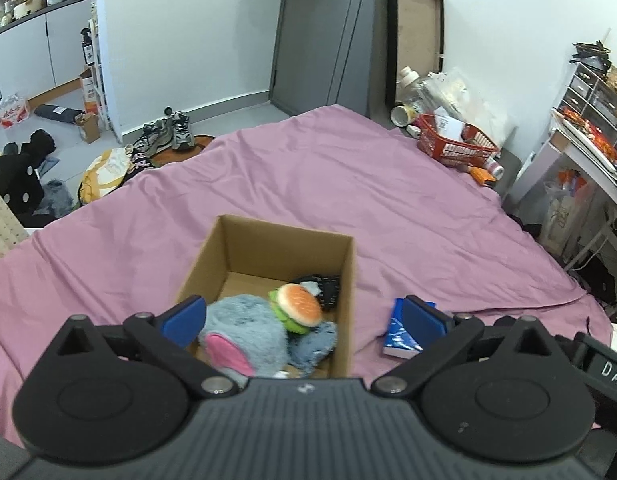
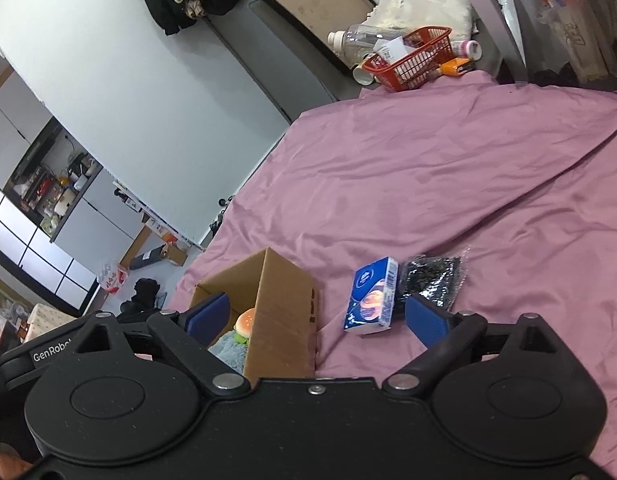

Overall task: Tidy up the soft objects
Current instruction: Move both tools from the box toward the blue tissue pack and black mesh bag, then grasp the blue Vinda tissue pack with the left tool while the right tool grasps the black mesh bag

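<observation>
Bedsheet (image 1: 348,184), box (image 1: 268,248) beneath left hand-held gripper (image 1: 304,316)

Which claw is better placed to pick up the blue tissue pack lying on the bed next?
Probably the right claw: it stands open, and the tissue pack lies just ahead. The left claw hangs open over the cardboard box.

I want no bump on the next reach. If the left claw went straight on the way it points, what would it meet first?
Probably the toys in the open box: the left claw aims at the burger on the blue plush. Depth is uncertain.
</observation>
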Action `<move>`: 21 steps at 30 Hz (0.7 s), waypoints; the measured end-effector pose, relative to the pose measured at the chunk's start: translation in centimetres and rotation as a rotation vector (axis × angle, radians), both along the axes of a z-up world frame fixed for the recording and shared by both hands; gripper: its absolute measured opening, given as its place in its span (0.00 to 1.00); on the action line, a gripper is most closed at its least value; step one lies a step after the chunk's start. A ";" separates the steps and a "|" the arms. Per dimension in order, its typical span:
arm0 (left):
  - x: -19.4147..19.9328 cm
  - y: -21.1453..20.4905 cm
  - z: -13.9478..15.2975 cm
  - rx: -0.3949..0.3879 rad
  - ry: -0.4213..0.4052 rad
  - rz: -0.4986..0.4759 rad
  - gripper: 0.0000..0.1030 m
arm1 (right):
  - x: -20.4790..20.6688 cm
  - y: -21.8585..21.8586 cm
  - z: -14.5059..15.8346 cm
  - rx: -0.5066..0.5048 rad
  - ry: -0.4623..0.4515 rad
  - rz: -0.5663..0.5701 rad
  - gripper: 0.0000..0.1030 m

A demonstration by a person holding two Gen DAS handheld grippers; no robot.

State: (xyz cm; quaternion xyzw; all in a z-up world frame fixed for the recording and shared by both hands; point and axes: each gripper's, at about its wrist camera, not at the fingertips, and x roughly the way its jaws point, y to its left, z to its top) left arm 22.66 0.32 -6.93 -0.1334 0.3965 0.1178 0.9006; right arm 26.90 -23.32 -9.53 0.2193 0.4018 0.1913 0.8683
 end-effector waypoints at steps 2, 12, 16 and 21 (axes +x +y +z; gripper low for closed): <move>0.3 -0.8 0.2 -0.003 0.009 -0.007 1.00 | -0.1 -0.5 0.0 0.006 0.000 -0.004 0.92; 1.6 -5.1 0.8 0.065 0.025 -0.072 1.00 | 0.0 -3.6 -0.6 0.042 0.016 -0.064 0.92; 2.2 -6.7 0.6 0.086 0.027 -0.092 0.99 | 0.5 -4.6 -1.5 0.064 0.046 -0.096 0.92; 3.3 -7.8 0.1 0.074 0.029 -0.105 0.99 | 0.8 -5.7 -2.1 0.090 0.063 -0.128 0.92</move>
